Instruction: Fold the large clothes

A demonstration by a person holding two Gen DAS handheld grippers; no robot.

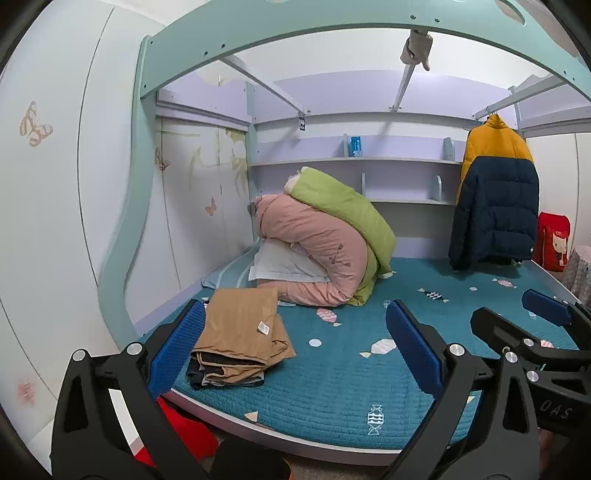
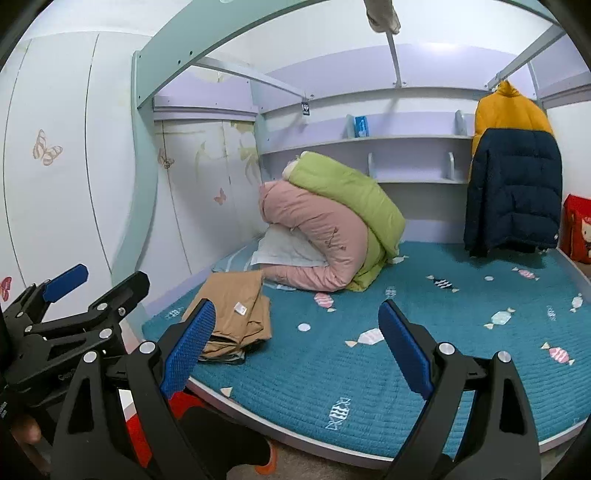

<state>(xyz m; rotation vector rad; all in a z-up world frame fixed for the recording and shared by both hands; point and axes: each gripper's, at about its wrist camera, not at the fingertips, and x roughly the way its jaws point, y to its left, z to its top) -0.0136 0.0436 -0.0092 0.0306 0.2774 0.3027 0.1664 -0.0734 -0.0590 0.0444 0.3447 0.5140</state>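
Note:
A folded tan garment [image 1: 240, 332] lies on top of darker folded clothes at the near left of the teal bed [image 1: 332, 387]; it also shows in the right wrist view [image 2: 232, 317]. A yellow and navy puffer jacket [image 1: 495, 199] hangs on a rail at the back right, also in the right wrist view [image 2: 513, 184]. My left gripper [image 1: 295, 350] is open and empty, held above the bed's front edge, right of the tan garment. My right gripper [image 2: 299, 350] is open and empty, beside the left one.
Rolled pink and green quilts [image 1: 325, 243] and a white pillow [image 1: 280, 264] are piled at the back of the bed. Shelves [image 1: 354, 160] run along the back wall. A red bag [image 1: 552, 240] stands at the far right. Bunk frame beams [image 1: 332, 29] pass overhead.

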